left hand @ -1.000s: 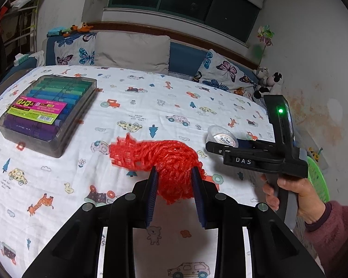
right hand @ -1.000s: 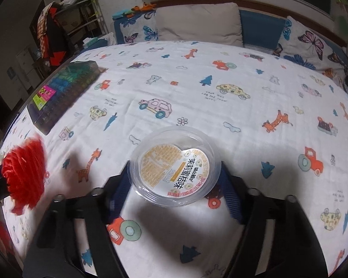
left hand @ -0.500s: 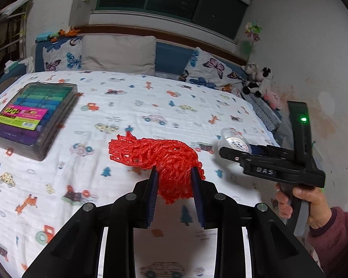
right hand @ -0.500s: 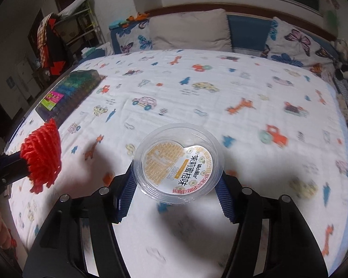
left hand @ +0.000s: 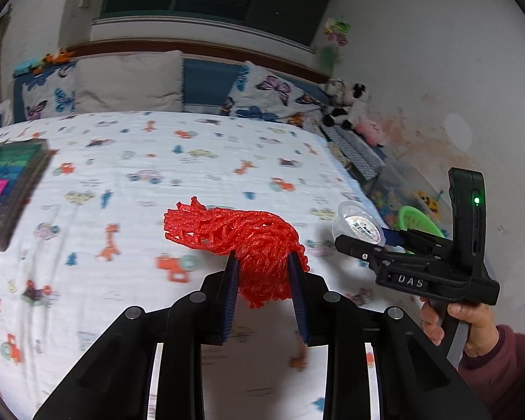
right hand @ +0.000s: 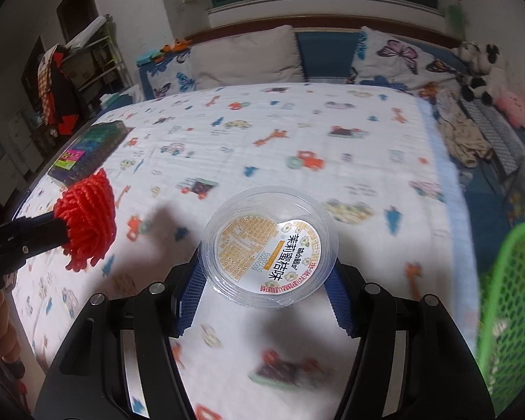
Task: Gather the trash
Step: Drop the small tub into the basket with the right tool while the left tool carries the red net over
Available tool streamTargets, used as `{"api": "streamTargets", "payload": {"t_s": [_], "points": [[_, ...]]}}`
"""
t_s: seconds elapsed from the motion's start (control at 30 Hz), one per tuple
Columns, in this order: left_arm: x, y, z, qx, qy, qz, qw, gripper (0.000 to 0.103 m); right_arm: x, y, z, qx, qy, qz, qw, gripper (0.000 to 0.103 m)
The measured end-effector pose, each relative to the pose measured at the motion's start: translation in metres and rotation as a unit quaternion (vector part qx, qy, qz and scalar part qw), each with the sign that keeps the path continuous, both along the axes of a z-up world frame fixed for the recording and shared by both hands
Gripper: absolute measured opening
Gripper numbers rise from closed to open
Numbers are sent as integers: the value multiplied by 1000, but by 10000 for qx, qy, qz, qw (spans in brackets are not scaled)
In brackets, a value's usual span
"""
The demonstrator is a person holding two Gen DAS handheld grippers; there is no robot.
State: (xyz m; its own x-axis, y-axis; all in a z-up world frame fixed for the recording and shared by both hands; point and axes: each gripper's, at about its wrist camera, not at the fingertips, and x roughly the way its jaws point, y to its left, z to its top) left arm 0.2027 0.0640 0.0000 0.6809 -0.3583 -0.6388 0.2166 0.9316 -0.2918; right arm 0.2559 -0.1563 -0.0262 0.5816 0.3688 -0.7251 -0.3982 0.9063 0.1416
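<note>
You are clamping red foam netting point(left hand: 252, 245) in the left tool point(left hand: 262, 266) and a clear lidded cup point(right hand: 271, 245) in the right tool point(right hand: 267, 297), above the bed point(right hand: 332, 161). Both are awaiting deposit, probably into the green basket point(right hand: 507, 297).

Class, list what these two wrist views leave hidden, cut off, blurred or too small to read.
- Green basket: right wrist view, cut off by the right edge; contents unseen.
- Clear plastic cup: its sides hidden under its printed lid.
- Red mesh net: left wrist view, its lower part hidden between the left gripper fingers.
- Marker box: cut off at left, label blurred.
- Bedsheet prints: motion-blurred.
</note>
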Motion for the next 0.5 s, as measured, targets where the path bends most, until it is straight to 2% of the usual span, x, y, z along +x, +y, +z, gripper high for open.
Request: {"api": "streamTargets", "payload": {"t_s": [0.5], "points": [[10,-105,8,-33,-19,-900,9959,27,-41,-114,6,-86,-124,-919,9956,63]]}}
